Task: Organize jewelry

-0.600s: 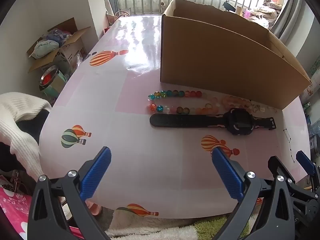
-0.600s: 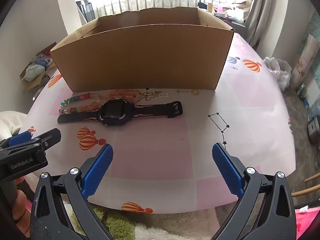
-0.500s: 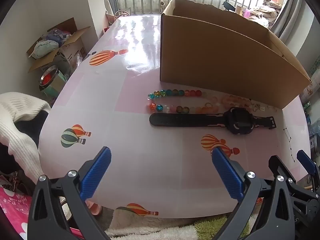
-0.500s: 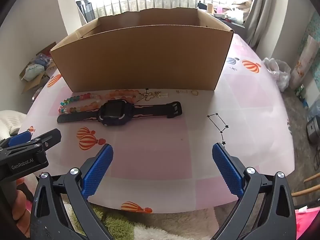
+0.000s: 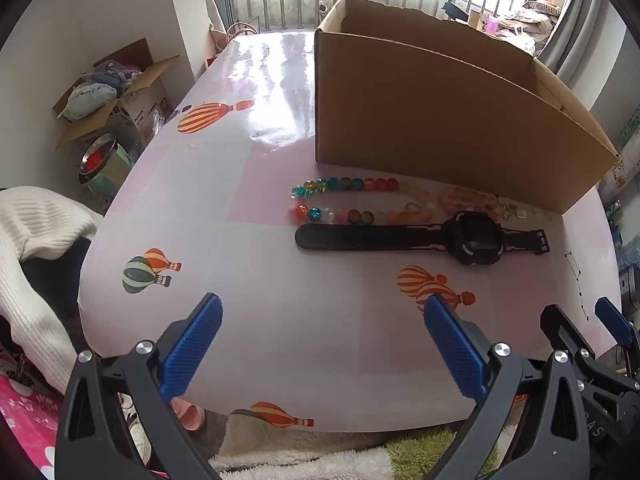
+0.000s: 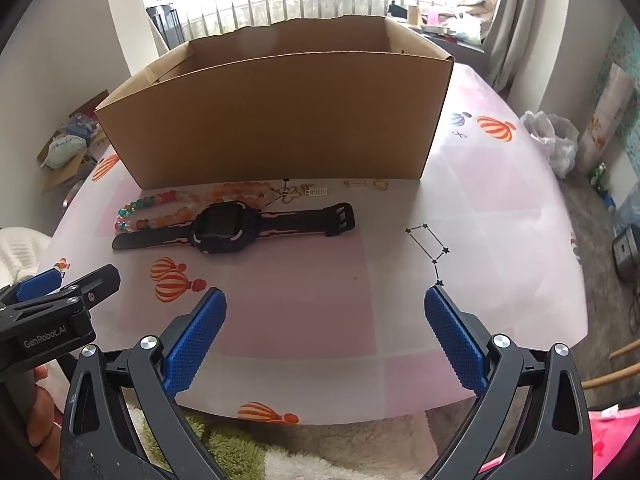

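Left to right. Left gripper hangs over the near edge of the surface, jaws wide, nothing between them. Ahead of it the bead bracelet lies in two rows, coloured beads at the left end, pale orange toward the right, just in front of the cardboard box. The black watch lies flat just beside the beads on the near side, strap stretched out, face toward the right end. Small gold pieces sit by the box wall past the watch face; too small to tell what each is. Right gripper is also over the near edge, jaws wide and empty, well short of the watch.

Change since half a second ago: practically none, both views match, only a slight drift. No jewelry has been touched, so organizing looks not yet begun; the box opening faces up and likely takes the pieces.
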### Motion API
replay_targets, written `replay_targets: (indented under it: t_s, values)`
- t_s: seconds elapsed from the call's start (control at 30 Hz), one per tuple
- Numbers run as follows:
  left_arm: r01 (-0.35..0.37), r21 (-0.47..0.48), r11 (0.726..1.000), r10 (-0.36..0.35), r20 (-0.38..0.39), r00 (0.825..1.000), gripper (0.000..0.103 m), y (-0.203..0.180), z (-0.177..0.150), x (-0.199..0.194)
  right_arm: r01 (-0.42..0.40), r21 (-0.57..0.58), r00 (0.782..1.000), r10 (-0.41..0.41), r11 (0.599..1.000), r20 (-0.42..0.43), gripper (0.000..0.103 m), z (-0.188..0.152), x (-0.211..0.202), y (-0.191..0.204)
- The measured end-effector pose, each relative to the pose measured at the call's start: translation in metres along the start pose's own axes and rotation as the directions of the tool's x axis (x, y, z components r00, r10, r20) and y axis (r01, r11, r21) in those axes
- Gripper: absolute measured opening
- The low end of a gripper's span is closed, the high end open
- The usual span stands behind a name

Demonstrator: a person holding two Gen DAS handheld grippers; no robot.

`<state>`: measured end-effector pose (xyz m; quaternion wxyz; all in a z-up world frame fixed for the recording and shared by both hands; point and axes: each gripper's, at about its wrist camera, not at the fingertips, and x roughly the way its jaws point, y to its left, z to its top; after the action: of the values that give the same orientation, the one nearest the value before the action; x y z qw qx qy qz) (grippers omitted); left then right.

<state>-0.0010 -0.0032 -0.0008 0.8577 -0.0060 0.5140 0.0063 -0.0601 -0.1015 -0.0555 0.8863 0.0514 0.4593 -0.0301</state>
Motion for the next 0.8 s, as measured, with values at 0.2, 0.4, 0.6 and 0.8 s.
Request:
replay_targets:
  t_s: [0.2, 0.4, 0.6, 0.8]
  values:
    - [-0.003, 0.001, 1.0, 0.003, -0.001, 1.0, 0.099, -0.0004, -0.0015, -0.0007, 0.011, 0.005, 1.0, -0.011, 1.0, 0.015, 0.095, -0.0057, -0.0004, 0.0042]
    - [-0.004, 0.002, 1.0, 0.004, 0.002, 1.0, 0.099, 0.0001, -0.0015, -0.0018, 0.011, 0.009, 1.0, -0.012, 1.0, 0.019, 0.095, -0.0052, -0.0001, 0.0019]
    - [-0.005, -0.002, 1.0, 0.005, 0.003, 1.0, 0.099, 0.001, -0.002, -0.0024, 0.009, 0.006, 1.0, -0.009, 1.0, 0.021, 0.095, -0.0056, 0.0012, 0.0028]
    - [-0.004, -0.003, 1.0, 0.004, 0.002, 1.0, 0.099, 0.0024, -0.0026, -0.0032, 0.008, 0.005, 1.0, -0.008, 1.0, 0.023, 0.095, -0.0079, 0.0009, 0.0037]
